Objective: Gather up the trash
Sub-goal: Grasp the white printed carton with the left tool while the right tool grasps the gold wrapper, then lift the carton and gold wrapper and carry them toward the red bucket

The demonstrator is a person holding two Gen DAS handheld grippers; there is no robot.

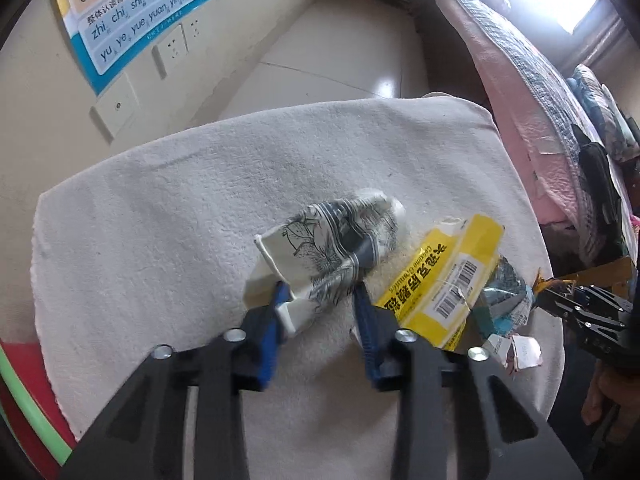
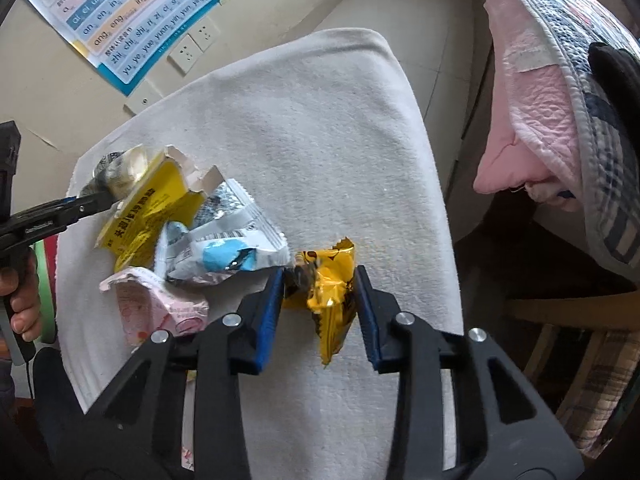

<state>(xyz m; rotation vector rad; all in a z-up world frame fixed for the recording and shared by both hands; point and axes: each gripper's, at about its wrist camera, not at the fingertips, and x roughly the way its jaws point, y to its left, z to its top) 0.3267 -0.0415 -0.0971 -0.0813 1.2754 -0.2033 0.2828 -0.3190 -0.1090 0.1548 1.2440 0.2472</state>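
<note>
A crushed paper cup with a dark leaf print lies on a white towel. My left gripper is shut on its lower end, both blue pads against the crumpled paper. Beside the cup lie a flattened yellow box, a silver-blue wrapper and a pink wrapper. In the right wrist view my right gripper is shut on a yellow foil wrapper, which is bunched between its pads. The left gripper enters that view from the left, held by a hand.
The towel covers a small raised surface with floor tiles beyond its far edge. A pink quilt hangs close on the right, above a wooden chair frame. The wall carries a poster and sockets.
</note>
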